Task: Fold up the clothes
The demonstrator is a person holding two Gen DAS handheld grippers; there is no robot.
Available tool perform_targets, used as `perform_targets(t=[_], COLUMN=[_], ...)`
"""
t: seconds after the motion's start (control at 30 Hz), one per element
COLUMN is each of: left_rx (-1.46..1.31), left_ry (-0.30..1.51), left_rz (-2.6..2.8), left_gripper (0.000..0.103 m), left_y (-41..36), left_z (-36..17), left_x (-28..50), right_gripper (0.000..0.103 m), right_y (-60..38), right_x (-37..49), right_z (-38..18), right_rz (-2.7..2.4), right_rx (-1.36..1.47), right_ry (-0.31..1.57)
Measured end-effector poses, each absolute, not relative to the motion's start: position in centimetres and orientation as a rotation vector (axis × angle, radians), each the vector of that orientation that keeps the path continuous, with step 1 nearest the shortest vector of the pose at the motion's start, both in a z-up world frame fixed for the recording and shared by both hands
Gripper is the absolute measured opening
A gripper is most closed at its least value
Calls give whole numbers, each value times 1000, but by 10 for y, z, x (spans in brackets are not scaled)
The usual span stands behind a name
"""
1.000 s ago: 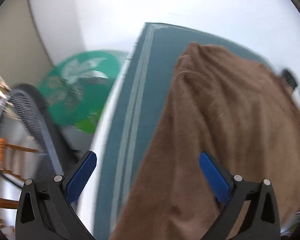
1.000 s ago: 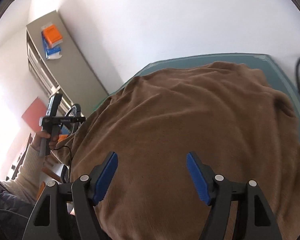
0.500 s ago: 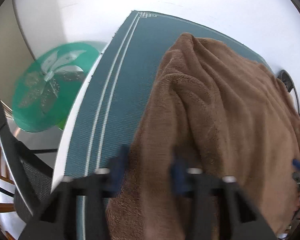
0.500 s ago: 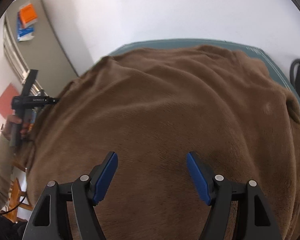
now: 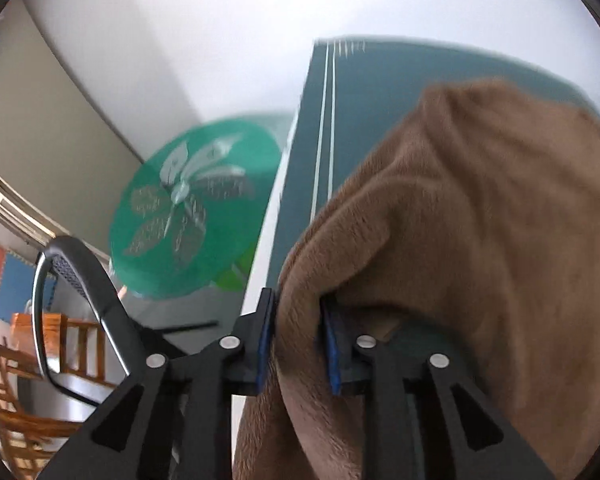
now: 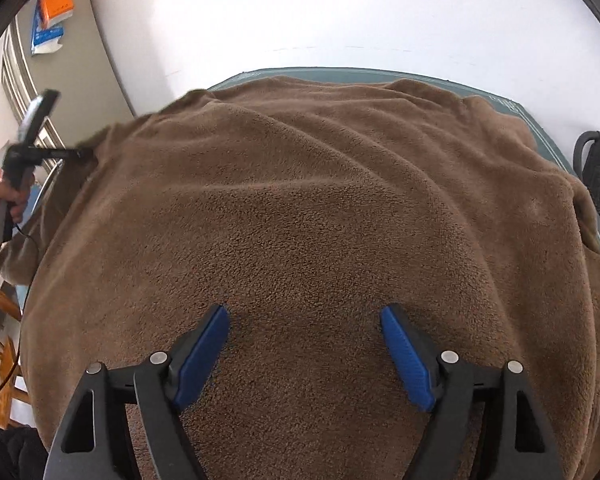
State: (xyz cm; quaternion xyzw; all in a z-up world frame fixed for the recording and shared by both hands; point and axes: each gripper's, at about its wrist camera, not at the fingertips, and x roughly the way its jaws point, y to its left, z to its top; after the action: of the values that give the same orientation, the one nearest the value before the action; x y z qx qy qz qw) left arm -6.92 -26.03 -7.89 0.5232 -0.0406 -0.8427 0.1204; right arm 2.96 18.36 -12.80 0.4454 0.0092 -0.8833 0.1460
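The brown fleece garment is pinched at its edge between the blue pads of the left gripper, a thick bunch of cloth filling the gap; it lies spread over the dark teal mat on the table. The right gripper hovers spread above the cloth's middle, holding nothing. A good fold likely needs the left to lift slowly and carry the edge across while the right pins the body flat.

Brown garment; teal, white-striped mat
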Motion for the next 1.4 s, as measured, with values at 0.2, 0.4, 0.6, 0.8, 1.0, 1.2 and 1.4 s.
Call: perform_targets(t=[0.2, 0.4, 0.6, 0.8, 1.0, 1.2, 1.4], left_rx=[1518, 1436, 1603, 1701, 1621, 1602, 1531], left_ry=[214, 383, 453, 294, 264, 291, 322], left_rz=[-2553, -2621, -2628, -2594, -2576, -2563, -2609], left_gripper=[71, 77, 77, 58, 11, 15, 46], left_y=[-299, -300, -270, -245, -244, -253, -251], left_z=[-51, -26, -56, -97, -94, -101, -85], left_x=[-57, -87, -158, -194, -190, -186, -178], right_gripper=[82, 85, 85, 85, 85, 85, 91], right_y=[186, 185, 188, 187, 186, 186, 181], right_x=[30, 30, 29, 28, 28, 27, 25], right_z=[-128, -125, -125, -126, -126, -127, -127], right_rz=[-2538, -2531, -2528, -2527, -2529, -2530, -2519], right_rx=[1273, 1266, 1256, 1254, 1256, 1258, 1261], right_ry=[1, -13, -46, -51, -44, -40, -15])
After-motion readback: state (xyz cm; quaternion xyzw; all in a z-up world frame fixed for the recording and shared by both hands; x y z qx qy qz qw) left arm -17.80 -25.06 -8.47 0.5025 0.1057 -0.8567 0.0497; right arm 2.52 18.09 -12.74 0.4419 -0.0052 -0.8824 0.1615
